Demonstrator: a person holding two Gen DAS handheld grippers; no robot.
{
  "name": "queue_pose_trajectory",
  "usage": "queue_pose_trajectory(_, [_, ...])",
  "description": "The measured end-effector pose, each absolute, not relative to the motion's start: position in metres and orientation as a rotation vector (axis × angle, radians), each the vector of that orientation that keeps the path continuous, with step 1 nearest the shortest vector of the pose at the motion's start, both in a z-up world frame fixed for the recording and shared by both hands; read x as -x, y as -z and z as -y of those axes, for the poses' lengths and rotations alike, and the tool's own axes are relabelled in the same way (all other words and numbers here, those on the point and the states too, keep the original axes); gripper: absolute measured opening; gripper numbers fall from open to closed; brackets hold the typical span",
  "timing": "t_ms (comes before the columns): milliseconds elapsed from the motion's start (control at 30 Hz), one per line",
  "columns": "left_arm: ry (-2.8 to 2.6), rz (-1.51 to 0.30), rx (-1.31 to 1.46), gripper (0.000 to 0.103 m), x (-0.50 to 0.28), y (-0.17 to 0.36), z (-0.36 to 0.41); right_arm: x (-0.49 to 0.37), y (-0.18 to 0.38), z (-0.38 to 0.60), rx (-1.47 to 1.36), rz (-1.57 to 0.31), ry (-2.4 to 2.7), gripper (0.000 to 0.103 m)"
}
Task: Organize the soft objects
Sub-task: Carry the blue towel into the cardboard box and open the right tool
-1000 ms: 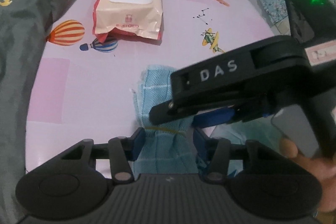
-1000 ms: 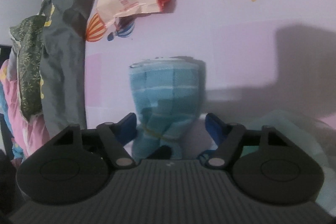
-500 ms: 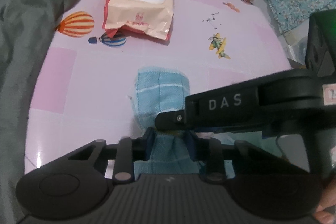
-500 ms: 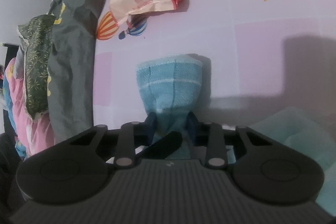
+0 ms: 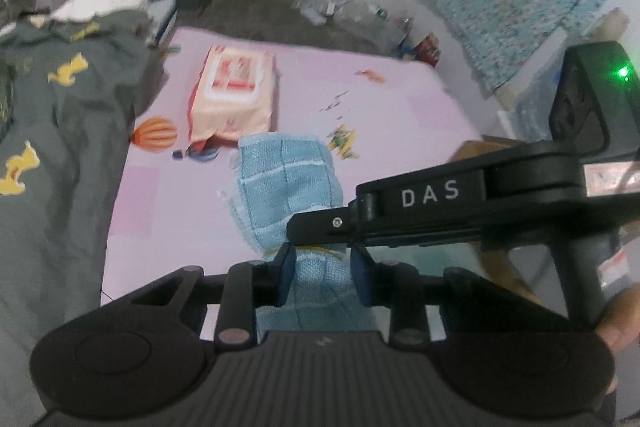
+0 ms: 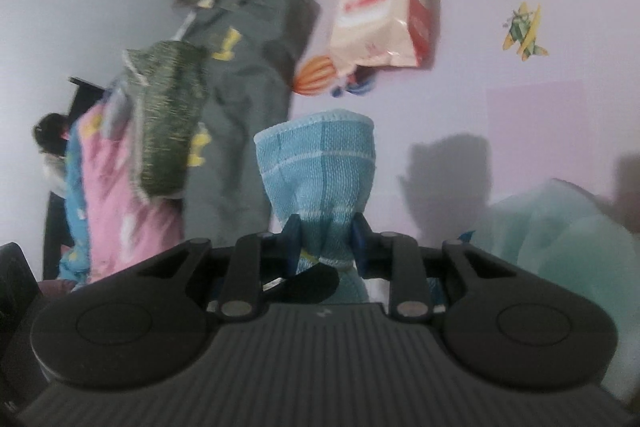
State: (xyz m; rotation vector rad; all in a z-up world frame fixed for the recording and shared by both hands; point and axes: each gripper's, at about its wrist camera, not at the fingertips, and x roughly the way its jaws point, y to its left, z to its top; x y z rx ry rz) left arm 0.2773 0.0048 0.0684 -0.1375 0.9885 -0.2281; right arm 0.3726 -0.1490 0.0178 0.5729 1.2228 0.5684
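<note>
A light blue checked towel [image 5: 286, 179] is bunched and lifted off the pink mat [image 5: 160, 223]. My left gripper [image 5: 322, 277] is shut on its lower end. My right gripper [image 6: 325, 247] is shut on the same towel [image 6: 318, 163] from the side; its black body marked DAS [image 5: 432, 205] crosses the left wrist view just above my left fingers. The towel's free end stands up and fans out above both grips.
A pack of wet wipes [image 5: 234, 95] lies further back on the mat. Grey clothing with yellow prints [image 5: 48, 163] is piled on the left. A pale teal cloth [image 6: 560, 227] lies at the right. A pink and blue blanket [image 6: 108, 187] is beside the grey clothing.
Both grippers went from open around the towel to shut on it. They then lifted it, so the towel now stands above the mat and the view tilts toward the room.
</note>
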Motion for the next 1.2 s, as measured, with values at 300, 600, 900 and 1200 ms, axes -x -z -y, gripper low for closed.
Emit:
queue_pose_trajectory(300, [0.338, -0.909, 0.079, 0.031, -0.228, -0.113, 0.056, -0.309, -0.070, 0.224, -0.621, -1.092, -0.580, 0.024])
queue_pose_trajectory(600, [0.598, -0.907, 0.041, 0.031, -0.207, -0.118, 0.161, -0.236, -0.096, 0.341, -0.626, -0.990, -0.435, 0.024])
queue_pose_trajectory(900, [0.806, -1.021, 0.015, 0.031, -0.209, -0.070, 0.275, -0.178, -0.075, 0.463, -0.591, -1.010, -0.181, 0.024])
queue_pose_trajectory(1200, [0.845, -1.122, -0.030, 0.034, -0.207, -0.023, 0.332, -0.164, -0.040, 0.516, -0.429, -1.067, 0.005, 0.023])
